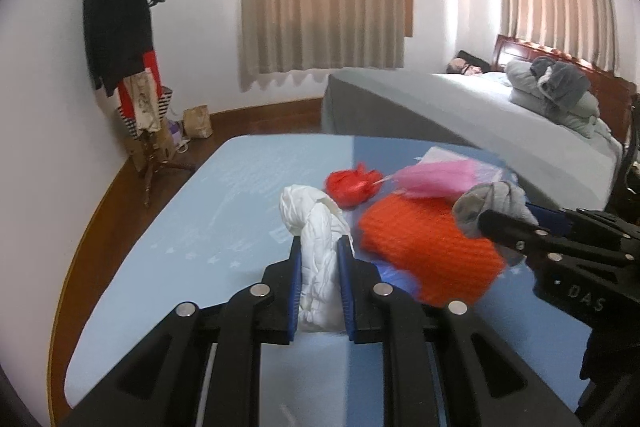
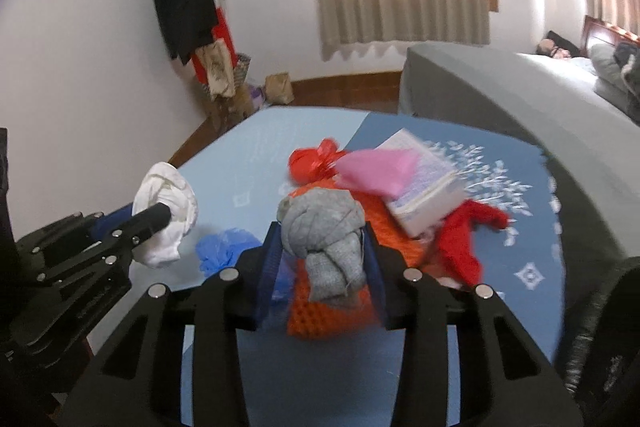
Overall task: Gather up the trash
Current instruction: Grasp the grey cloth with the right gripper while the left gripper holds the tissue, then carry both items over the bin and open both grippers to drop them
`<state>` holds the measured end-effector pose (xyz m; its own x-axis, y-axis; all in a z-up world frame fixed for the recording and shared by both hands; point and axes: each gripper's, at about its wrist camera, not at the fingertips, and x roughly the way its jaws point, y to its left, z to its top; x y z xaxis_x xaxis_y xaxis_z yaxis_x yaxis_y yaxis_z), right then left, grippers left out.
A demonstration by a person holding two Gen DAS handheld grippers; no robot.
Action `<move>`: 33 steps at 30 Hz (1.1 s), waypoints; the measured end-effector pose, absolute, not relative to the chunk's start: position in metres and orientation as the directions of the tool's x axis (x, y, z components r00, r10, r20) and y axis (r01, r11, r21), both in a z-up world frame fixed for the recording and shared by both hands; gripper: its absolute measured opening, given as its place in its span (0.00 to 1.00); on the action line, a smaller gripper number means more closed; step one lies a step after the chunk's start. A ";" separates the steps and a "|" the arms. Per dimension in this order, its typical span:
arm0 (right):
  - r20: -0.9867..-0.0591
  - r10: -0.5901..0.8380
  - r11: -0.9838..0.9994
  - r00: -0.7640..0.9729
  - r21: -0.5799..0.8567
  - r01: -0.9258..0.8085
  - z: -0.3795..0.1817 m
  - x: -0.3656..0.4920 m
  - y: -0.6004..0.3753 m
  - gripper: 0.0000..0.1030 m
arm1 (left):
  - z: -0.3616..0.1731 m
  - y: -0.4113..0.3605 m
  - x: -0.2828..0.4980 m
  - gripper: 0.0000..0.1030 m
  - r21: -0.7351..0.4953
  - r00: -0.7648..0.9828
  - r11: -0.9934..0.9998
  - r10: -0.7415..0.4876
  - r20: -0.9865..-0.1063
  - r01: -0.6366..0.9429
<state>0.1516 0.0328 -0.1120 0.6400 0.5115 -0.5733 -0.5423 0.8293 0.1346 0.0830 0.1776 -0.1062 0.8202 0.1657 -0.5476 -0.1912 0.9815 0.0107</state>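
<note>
The left tongs (image 1: pixel 318 247) clamp a crumpled white cloth wad (image 1: pixel 316 247); the right tongs (image 2: pixel 322 231) grip a knotted grey fabric bundle (image 2: pixel 326 239). Both are held above the blue-covered desk (image 1: pixel 224 195). On it lie an orange knitted mesh (image 1: pixel 432 247), a red plastic bag (image 1: pixel 352 185) and a blurred pink piece, perhaps plastic (image 2: pixel 376 169).

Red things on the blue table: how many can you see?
2, leaving out the orange mesh. A crumpled red plastic bag lies at the far side of the pile; a red cloth sprawls at the pile's right side, beside the white box. More may be buried underneath.
</note>
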 end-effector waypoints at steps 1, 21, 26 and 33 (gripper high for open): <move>-0.568 0.508 0.834 0.648 0.137 -0.534 -0.107 0.150 0.025 0.37 | -0.103 0.173 0.084 0.17 0.005 0.825 0.984 0.153 -0.545 -0.179; -0.510 0.265 0.964 0.819 0.115 -0.241 -0.073 0.113 -0.136 0.37 | -0.056 0.030 0.105 0.17 -0.046 0.851 0.987 -0.155 -0.501 0.153; -0.506 0.207 0.978 0.837 0.111 -0.175 -0.074 0.103 -0.170 0.37 | -0.050 0.001 0.107 0.17 -0.046 0.845 0.974 -0.215 -0.490 0.221; -0.513 0.122 0.991 0.850 0.108 -0.077 -0.079 0.086 -0.211 0.37 | -0.046 -0.043 0.107 0.17 -0.037 0.831 0.953 -0.280 -0.481 0.300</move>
